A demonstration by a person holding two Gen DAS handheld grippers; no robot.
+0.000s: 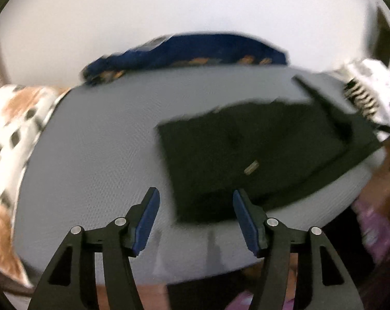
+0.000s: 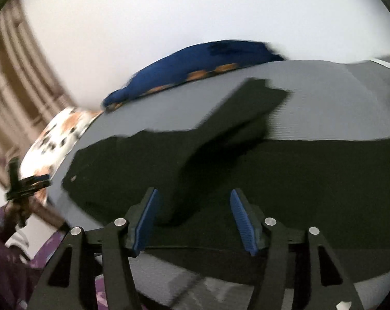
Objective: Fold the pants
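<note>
Blue-padded tool [image 1: 196,222] over dark pants [image 1: 259,155]

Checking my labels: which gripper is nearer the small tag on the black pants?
Left. The left gripper hovers just short of the tag; the right gripper is farther along the pants.

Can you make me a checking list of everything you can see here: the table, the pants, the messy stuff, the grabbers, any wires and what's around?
Surface: grey padded top, mostly bare on its left side.
Job's things: black pants lying on the grey top, one part flopped over the rest; small tag showing.
Clutter: blue cloth with orange pattern at the far edge; spotted white-and-orange cloth at left; striped cloth at right.
Grippers: left gripper open, holding nothing; right gripper open, over the pants.
Cables: nothing seen.
Surroundings: plain white wall; all blurred.
</note>
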